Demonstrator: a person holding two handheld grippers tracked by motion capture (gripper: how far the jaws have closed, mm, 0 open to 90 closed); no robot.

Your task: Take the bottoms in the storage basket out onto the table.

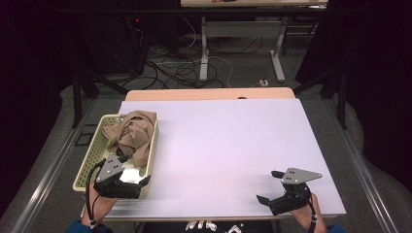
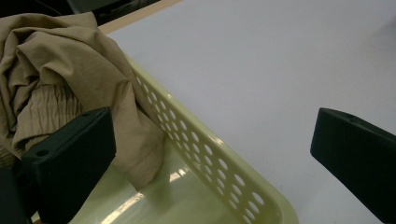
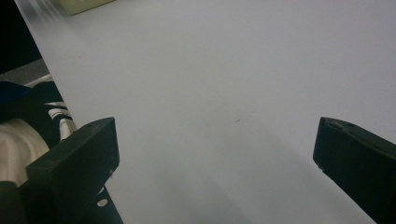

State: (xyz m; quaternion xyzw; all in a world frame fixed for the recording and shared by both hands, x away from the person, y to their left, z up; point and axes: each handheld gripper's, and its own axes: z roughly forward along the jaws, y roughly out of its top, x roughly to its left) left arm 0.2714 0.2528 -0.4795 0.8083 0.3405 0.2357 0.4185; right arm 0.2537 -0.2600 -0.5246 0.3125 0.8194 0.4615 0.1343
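Jaws of both grippers spread and empty, tan cloth [image 1: 133, 133] bunched in perforated basket [image 1: 90, 160].

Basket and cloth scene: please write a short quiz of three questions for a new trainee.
1. True or false: the tan cloth lies in the basket.
2. Which gripper is over the basket: A left gripper, B right gripper?
3. Fill in: in both gripper views the jaws stand ____.

Key: 1 true; 2 A; 3 open.
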